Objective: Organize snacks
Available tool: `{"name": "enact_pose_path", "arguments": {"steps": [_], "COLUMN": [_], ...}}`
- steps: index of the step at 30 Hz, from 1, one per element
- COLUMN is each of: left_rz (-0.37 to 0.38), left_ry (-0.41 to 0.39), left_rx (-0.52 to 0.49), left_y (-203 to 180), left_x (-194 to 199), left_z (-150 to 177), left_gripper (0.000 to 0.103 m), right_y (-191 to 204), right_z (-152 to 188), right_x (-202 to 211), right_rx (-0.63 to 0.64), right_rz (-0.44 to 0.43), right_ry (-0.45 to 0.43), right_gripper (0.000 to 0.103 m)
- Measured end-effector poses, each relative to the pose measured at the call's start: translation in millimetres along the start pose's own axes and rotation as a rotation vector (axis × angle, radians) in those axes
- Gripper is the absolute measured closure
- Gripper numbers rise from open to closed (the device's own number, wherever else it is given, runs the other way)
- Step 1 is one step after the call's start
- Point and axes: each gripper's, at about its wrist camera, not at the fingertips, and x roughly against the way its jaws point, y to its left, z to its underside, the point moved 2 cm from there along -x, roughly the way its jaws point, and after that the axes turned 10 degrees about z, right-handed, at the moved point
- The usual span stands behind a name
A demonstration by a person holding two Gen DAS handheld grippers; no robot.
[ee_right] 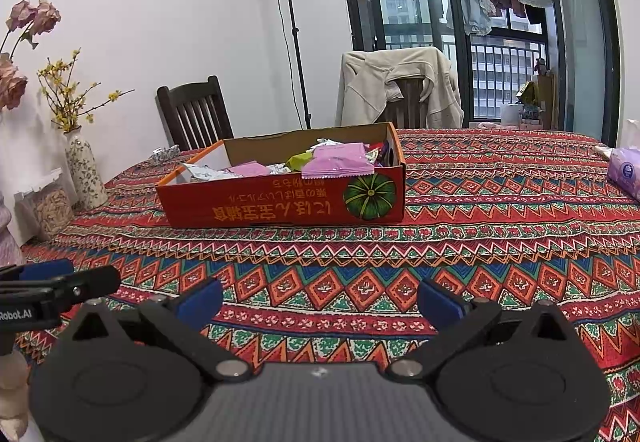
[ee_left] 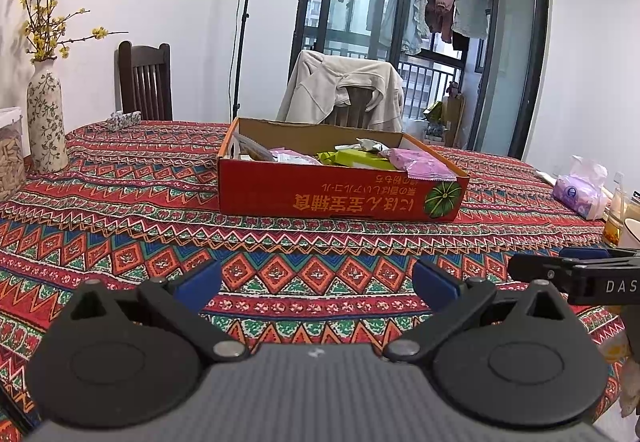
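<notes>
A shallow red cardboard box [ee_left: 340, 197] [ee_right: 280, 201] with a green pumpkin print stands on the patterned tablecloth, holding several snack packets. A pink packet [ee_left: 420, 161] [ee_right: 338, 159] lies over its near right rim, with green and white packets behind it. My left gripper [ee_left: 316, 284] is open, low over the cloth, well short of the box, nothing between its blue pads. My right gripper [ee_right: 320, 300] is open too, empty, at a similar distance. The right gripper's side shows at the left wrist view's right edge [ee_left: 576, 270]; the left gripper's side shows at the right wrist view's left edge [ee_right: 52, 286].
A floral vase [ee_left: 46, 117] [ee_right: 84, 173] and a clear jar [ee_left: 10, 153] [ee_right: 50, 207] stand at the table's left. A tissue pack [ee_left: 578, 193] [ee_right: 624, 171] and a glass [ee_left: 618, 217] sit at the right. Two chairs [ee_left: 146, 81] [ee_right: 400, 89] stand behind the table.
</notes>
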Motion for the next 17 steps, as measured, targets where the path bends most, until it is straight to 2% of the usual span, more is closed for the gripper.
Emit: {"name": "enact_pose_path", "arguments": {"steps": [17], "left_rz": [-0.005], "left_ry": [-0.002], "left_rx": [0.022], "left_y": [3.1], "left_x": [0.4], "left_z": [0.4], "left_gripper": [0.0], "right_y": [0.0], "right_z": [3.1], "right_x": [-2.4], "right_rx": [0.002], "right_rz": [0.002], "right_ry": [0.006], "right_gripper": [0.0]}}
